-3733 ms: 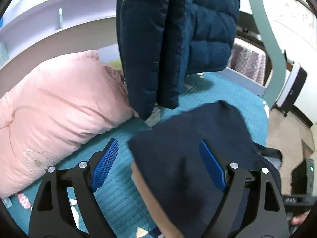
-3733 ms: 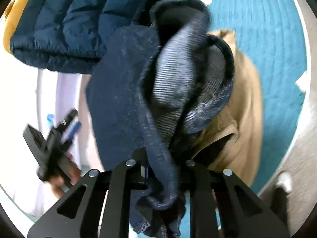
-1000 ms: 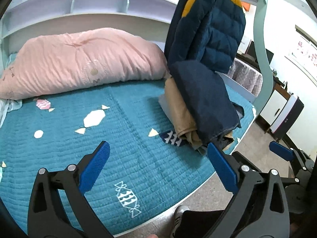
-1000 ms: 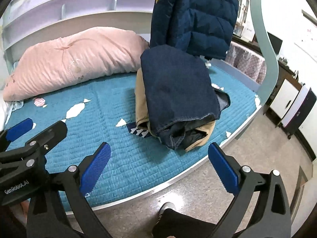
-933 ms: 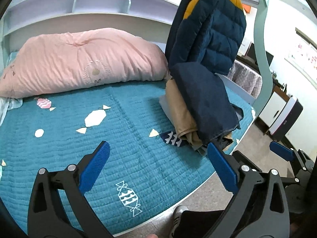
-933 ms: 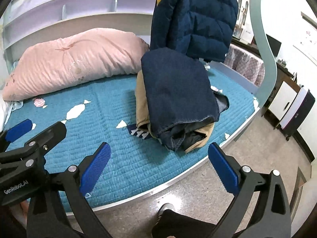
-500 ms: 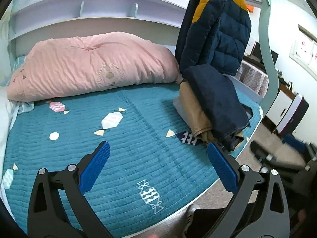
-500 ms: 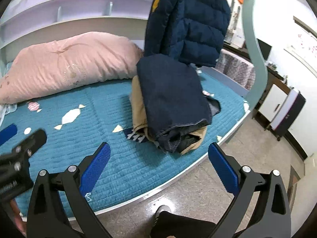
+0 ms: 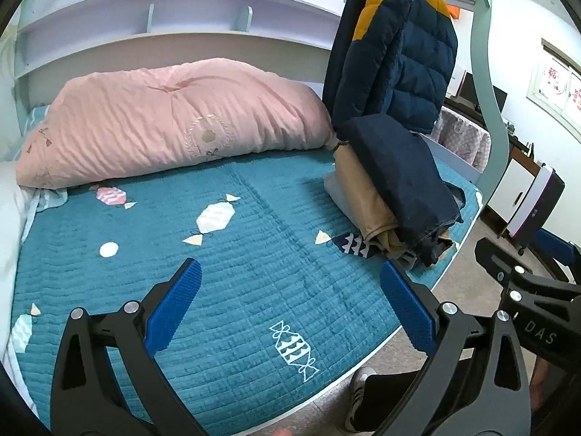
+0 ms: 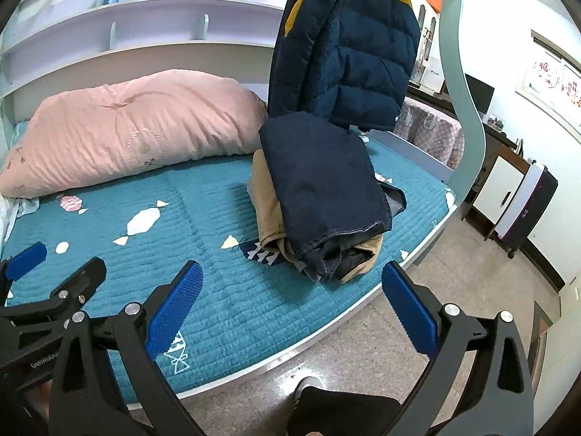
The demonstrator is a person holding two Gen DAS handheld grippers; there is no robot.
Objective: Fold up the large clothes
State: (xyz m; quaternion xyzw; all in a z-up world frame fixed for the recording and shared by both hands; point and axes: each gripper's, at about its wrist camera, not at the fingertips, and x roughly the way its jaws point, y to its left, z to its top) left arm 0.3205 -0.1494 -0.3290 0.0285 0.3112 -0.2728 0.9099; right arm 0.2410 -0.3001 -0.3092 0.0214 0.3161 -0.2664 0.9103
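Jeans (image 10: 323, 189) lie folded atop tan trousers (image 10: 267, 203) near the bed (image 10: 225, 283) edge, under the hanging jacket (image 10: 345, 47). We see their open hem only from the right wrist. Left gripper (image 9: 290, 305) and right gripper (image 10: 292, 301) hold nothing, jaws spread wide.

"das" on right gripper (image 9: 537, 283); "genrobo" on left gripper (image 10: 51, 290).

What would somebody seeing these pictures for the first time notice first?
Probably the folded navy garment lying on top of a tan garment, stacked near the right front edge of the teal quilt. Behind the stack hangs a navy and yellow puffer jacket, with a big pink duvet bunched along the back of the bed. Both the left hand-held gripper and right hand-held gripper are open and empty.
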